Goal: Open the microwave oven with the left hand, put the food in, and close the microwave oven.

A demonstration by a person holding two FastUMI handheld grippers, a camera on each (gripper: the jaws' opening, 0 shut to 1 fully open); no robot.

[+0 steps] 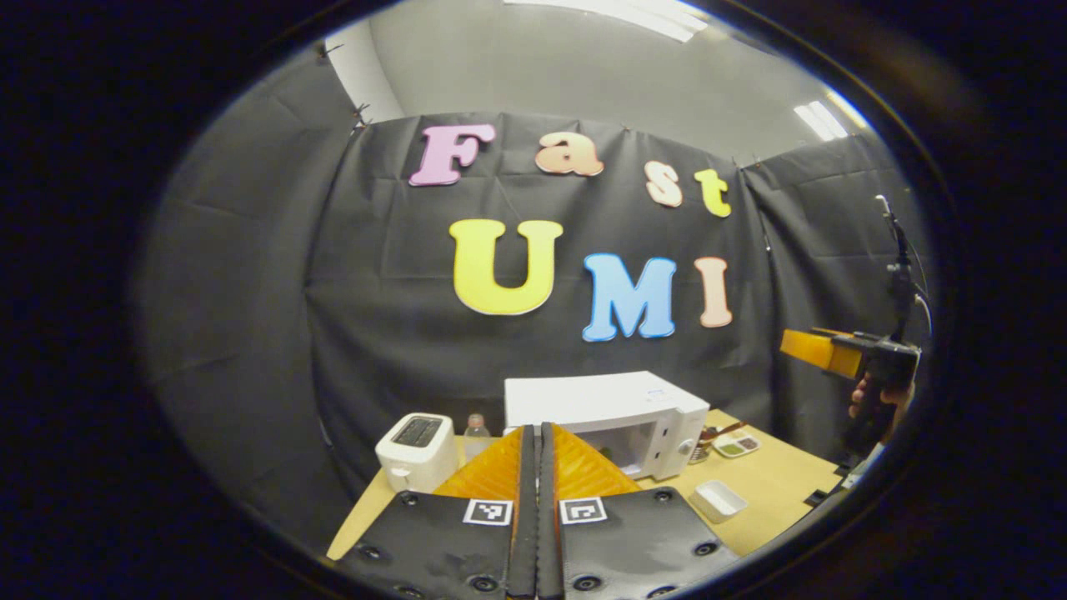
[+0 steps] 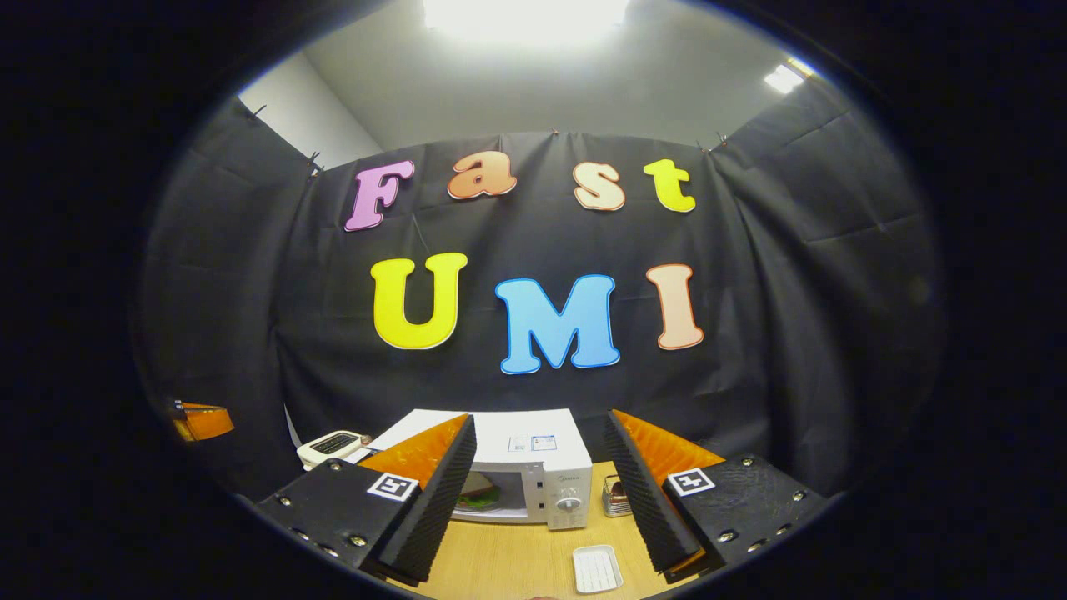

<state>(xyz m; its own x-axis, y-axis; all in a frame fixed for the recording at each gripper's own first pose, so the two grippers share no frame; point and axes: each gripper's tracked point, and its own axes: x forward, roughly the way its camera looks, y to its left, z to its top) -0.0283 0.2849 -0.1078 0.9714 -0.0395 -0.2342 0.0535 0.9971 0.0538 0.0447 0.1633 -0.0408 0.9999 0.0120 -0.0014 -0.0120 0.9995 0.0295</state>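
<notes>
The white microwave [image 1: 608,404] stands at the back of the wooden table [image 1: 775,492], well beyond my left gripper [image 1: 538,427], whose fingers are pressed together with nothing between them. In the right gripper view the microwave [image 2: 521,467] has its door closed, and food [image 2: 479,493] that looks like a sandwich shows through the window. My right gripper [image 2: 539,417] hangs above the table in front of it, jaws wide apart and empty. In the left gripper view the right gripper [image 1: 804,346] is held up at the far right by a hand [image 1: 875,400].
A white toaster [image 1: 417,450] and a small bottle [image 1: 476,429] stand left of the microwave. A small white tray [image 2: 597,568] lies in front of it. A dish with green contents [image 1: 736,444] sits to its right.
</notes>
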